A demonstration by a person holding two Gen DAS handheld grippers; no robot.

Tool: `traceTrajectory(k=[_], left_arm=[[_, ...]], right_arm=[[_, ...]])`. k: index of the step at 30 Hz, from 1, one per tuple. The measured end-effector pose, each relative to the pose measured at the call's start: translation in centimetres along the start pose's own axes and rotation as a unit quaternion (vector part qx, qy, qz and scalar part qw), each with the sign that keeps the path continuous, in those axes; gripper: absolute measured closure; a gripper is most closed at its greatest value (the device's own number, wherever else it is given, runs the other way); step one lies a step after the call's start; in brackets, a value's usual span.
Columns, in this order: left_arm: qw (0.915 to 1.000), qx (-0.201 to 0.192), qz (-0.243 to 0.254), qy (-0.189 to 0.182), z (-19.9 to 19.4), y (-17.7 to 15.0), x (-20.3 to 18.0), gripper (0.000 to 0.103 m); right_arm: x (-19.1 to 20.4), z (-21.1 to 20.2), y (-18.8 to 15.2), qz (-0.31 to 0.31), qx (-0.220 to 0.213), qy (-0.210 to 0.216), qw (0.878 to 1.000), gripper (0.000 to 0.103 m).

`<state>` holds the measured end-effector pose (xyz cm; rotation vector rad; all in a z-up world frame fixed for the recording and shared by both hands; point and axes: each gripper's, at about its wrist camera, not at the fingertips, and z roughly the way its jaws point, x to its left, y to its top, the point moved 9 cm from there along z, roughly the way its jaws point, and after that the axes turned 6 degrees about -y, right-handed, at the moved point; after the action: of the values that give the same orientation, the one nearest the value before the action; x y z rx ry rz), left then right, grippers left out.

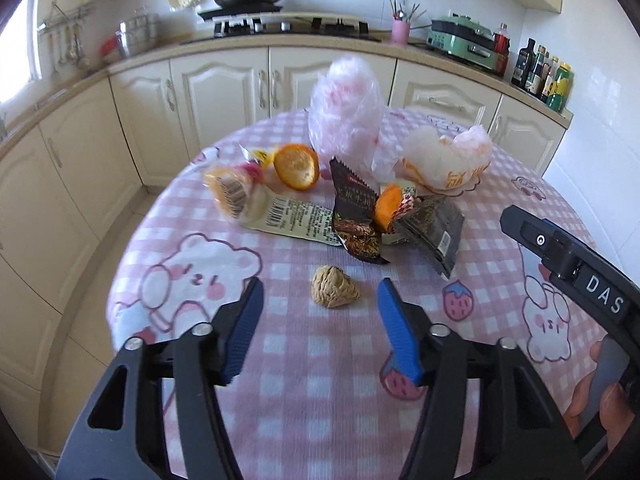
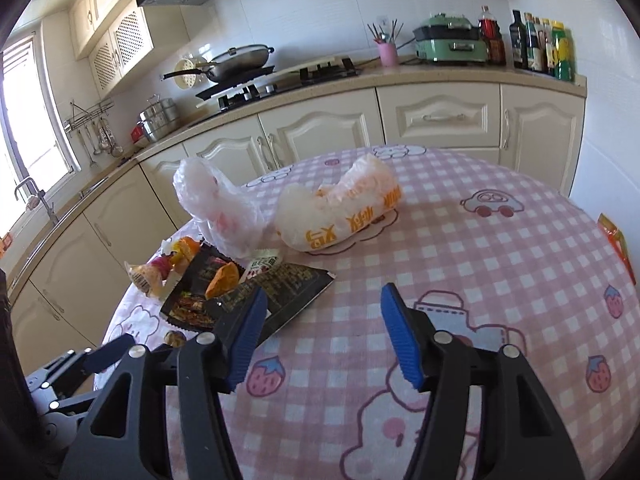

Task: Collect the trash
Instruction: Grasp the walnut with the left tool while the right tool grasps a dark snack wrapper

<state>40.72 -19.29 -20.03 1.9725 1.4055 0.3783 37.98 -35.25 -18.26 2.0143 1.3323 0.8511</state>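
Left tool (image 1: pixel 320 304): jaws parted, nothing between the pads, poised over the pink checked table (image 1: pixel 320 392). A walnut shell (image 1: pixel 335 292) lies just beyond the tips at 12 o'clock. Farther at 12, the trash heap: dark snack wrappers (image 1: pixel 360 216), orange peel (image 1: pixel 297 166) at 11, a barcoded wrapper (image 1: pixel 236 196) at 10. Behind, a crumpled pink plastic bag (image 1: pixel 346 116) and a white bag with orange print (image 1: pixel 448 164) at 1 o'clock. Right tool (image 2: pixel 322 308): jaws likewise parted and empty, above bare cloth; the heap lies at its 10 o'clock.
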Motion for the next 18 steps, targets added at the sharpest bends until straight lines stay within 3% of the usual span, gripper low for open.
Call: traceTrajectory(k=[3,5,13,16,18], left_arm=[[0.9999,0.013,-0.006,-0.009,1.0,0.1,0.1,0.062],[0.9993,0.017,-0.011,-0.030,1.3,0.3,0.0,0.078],[0.9990,-0.021,-0.035,-0.019,-0.3,1.1,2.1,0.078],[0.9982,-0.027,-0.048,-0.021,-0.6,1.3,2.9,0.080],[0.9979,-0.028,-0.053,-0.024,-0.7,1.4,3.2,0.083]], right_arm=[[0.6,1.1,0.4,0.001,0.012,0.002,1.000,0.044],[1.4,2.0,0.6,0.007,0.024,0.011,1.000,0.043],[3.8,5.4,-0.4,0.012,0.084,0.033,0.996,0.041],[4.1,5.6,-0.5,0.011,0.087,0.041,0.995,0.042],[4.2,5.7,-0.6,0.011,0.089,0.049,0.995,0.064]])
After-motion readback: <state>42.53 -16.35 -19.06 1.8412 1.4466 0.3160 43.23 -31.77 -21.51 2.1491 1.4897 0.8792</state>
